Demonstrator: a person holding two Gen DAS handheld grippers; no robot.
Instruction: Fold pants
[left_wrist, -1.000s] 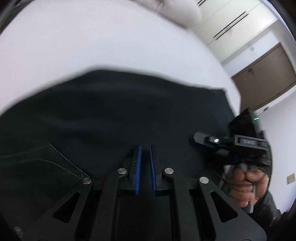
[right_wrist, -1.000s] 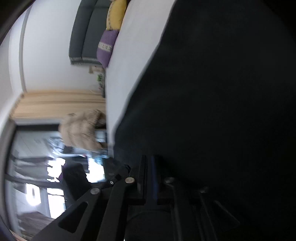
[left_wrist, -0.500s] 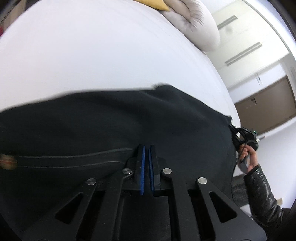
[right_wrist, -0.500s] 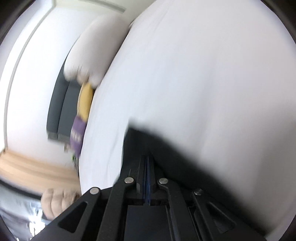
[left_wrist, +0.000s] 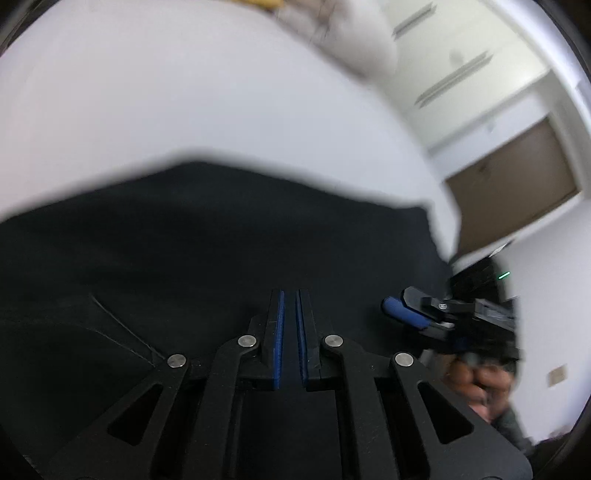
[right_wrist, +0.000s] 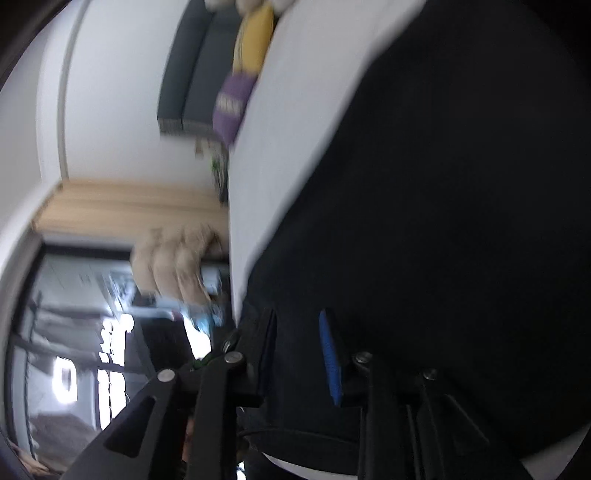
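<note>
Only pants (left_wrist: 229, 236) edge on bed (left_wrist: 184, 92)

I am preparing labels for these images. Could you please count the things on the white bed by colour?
Black: 1, the pants
Yellow: 1, a cushion
Purple: 1, a cushion
Off-white: 1, a blurred pillow or duvet
Total: 4

I see plain black pants (left_wrist: 221, 236) on a white bedsheet (left_wrist: 184, 92). My gripper pads (left_wrist: 279, 339) are blue, and beyond lie a yellow cushion (right_wrist: 255, 40) and a purple cushion (right_wrist: 234, 103).
</note>
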